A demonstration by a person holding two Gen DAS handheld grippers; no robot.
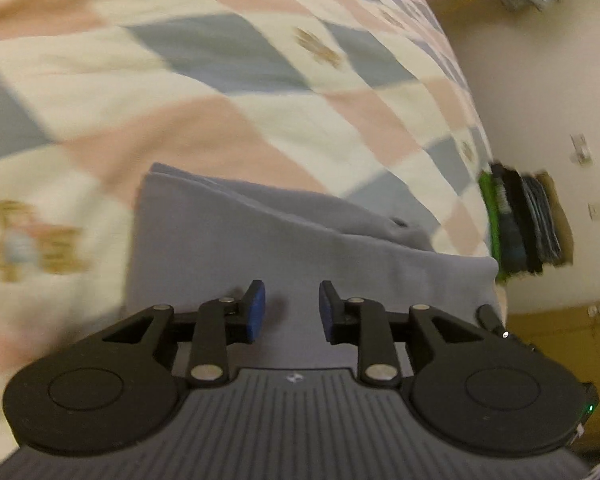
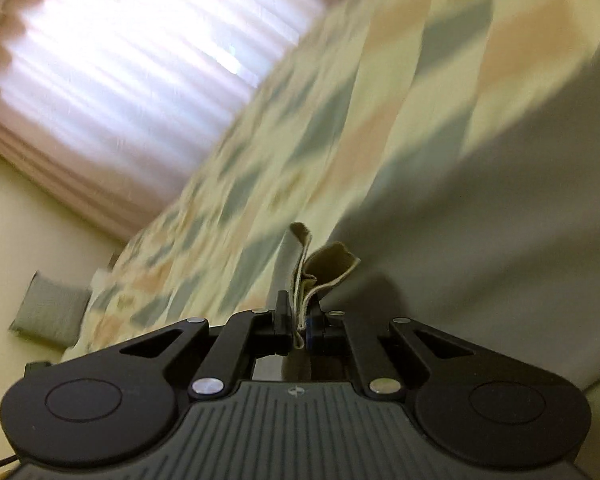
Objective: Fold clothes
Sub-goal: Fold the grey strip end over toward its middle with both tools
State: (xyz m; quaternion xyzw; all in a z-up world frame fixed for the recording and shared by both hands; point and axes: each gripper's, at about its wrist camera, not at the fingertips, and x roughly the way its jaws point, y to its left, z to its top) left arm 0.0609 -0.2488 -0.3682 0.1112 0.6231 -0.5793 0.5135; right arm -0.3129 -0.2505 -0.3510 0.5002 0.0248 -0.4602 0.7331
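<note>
A grey garment (image 1: 260,240) lies partly folded on a patchwork quilt (image 1: 260,120) of cream, pink and grey-blue squares. My left gripper (image 1: 292,302) hovers over the garment's near part, jaws apart; its blue pads (image 1: 257,312) grip nothing. In the right wrist view the same grey garment (image 2: 480,240) spreads to the right. My right gripper (image 2: 300,318) is shut on a bunched, doubled edge of the garment (image 2: 324,268), which sticks up between the fingers. Both views are blurred by motion.
A stack of folded dark and green clothes (image 1: 520,220) sits in a cardboard box beyond the bed's right edge, against a pale floor. A bright pink curtain (image 2: 120,80) hangs behind the bed. A grey cushion (image 2: 48,312) lies on the floor at the left.
</note>
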